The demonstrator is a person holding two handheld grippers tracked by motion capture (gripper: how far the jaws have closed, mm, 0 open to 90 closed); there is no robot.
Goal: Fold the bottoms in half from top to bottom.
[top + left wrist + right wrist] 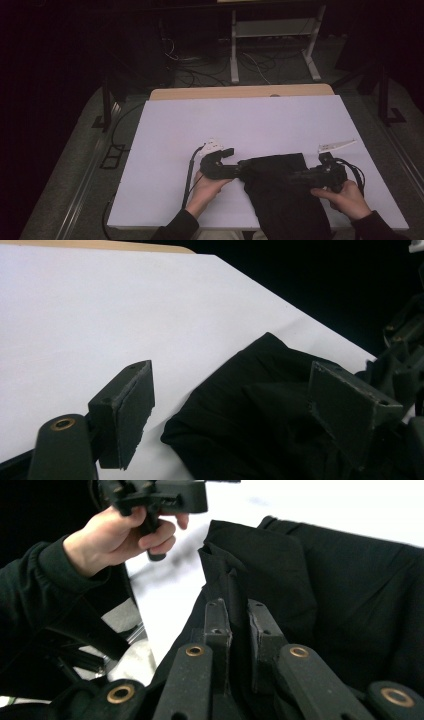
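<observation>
A black cloth (280, 187) lies bunched at the table's near edge, right of centre, and hangs over the front. My left gripper (242, 170) is at the cloth's left edge. In the left gripper view it (235, 415) is open, its jaws wide apart with the cloth (250, 415) low between them. From the right, my right gripper (296, 176) reaches over the cloth. In the right gripper view it (240, 625) is shut, with a raised fold of the cloth (300, 570) pinched between its jaws. The other hand (120, 535) shows there at upper left.
The white table top (240, 120) stretches bare behind the cloth, with a wooden strip (240, 92) along its far edge. Beyond it stand a white frame's legs (234, 50) and floor cables (200, 75). The room around is dark.
</observation>
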